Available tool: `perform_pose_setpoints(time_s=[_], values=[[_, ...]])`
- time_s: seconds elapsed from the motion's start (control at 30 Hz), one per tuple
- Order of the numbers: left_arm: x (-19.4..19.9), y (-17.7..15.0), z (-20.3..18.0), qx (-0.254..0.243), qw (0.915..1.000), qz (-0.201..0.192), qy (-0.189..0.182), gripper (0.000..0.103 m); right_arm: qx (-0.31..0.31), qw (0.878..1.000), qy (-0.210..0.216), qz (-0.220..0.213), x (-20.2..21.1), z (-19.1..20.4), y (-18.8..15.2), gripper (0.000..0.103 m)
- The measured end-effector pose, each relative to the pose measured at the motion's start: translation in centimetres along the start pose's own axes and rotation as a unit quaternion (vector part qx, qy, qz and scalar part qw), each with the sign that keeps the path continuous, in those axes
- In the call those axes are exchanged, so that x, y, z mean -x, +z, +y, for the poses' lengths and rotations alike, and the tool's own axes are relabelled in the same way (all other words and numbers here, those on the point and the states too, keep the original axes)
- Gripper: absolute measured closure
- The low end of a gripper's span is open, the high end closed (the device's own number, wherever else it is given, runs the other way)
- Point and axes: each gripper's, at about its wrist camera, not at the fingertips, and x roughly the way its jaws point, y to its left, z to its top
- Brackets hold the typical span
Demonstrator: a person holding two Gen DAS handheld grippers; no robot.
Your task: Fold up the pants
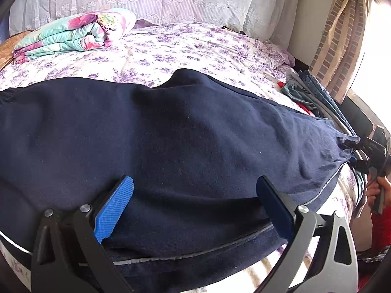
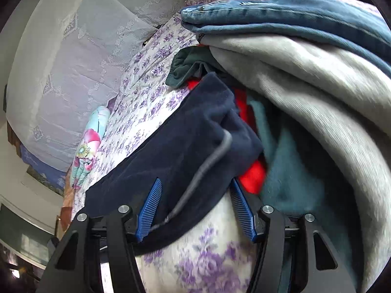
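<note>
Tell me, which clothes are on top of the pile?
The blue jeans lie on top of the pile, with the grey garment right under them. The navy pants lie spread out beside the pile.

Pants (image 1: 171,134) on bed (image 1: 183,48), clothes pile (image 1: 308,92) to right.

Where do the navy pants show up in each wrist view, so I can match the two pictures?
Left wrist: the navy pants spread across the whole middle, reaching from the left edge to the right gripper at far right.
Right wrist: the navy pants run through the centre, down between the right gripper's blue pads.
Shared landmark: the folded floral quilt on the bed.
</note>
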Motion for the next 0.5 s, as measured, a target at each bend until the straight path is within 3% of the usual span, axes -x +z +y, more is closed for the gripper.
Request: perform_pose_setpoints(time_s=[0.03,0.1,0.13,0.17,0.2,0.23,0.33,0.4,0.5], values=[[0.0,0.0,0.0,0.000,1.0000,0.001,0.001,0.005,0.015,1.000,0.010,-0.005,0.2,1.1,1.3,0.078],[-0.1,0.0,-0.1,-0.001,1.0000,0.002,0.004,0.005,0.036,0.999,0.013,-0.016,1.2,4.1,3.7,0.078],[-0.1,0.0,-0.1,-0.001,1.0000,0.002,0.006,0.005,0.048,0.999,0.013,-0.014,1.4,5.9,4.8,0.074],[-0.1,0.0,-0.1,-0.001,1.0000,0.002,0.008,0.005,0.060,0.998,0.004,-0.009,1.3,7.7,5.7,0.038],[-0.1,0.1,-0.1,-0.001,1.0000,0.002,0.009,0.005,0.078,0.997,-0.006,-0.003,1.0,9.6,6.3,0.014],[-0.2,0.1,-0.1,0.000,0.9999,0.002,0.011,0.005,0.107,0.994,0.005,0.002,0.6,11.3,6.6,0.004],[-0.1,0.0,-0.1,-0.002,0.9999,0.002,0.014,0.005,0.151,0.987,0.044,-0.010,0.8,13.3,7.1,0.004],[-0.1,0.0,-0.1,-0.002,0.9999,0.002,0.015,0.005,0.126,0.989,0.076,-0.021,1.6,11.9,7.2,0.004],[-0.1,0.0,0.0,-0.002,0.9999,0.001,0.013,0.005,0.083,0.994,0.064,-0.036,3.3,7.6,5.9,0.004]])
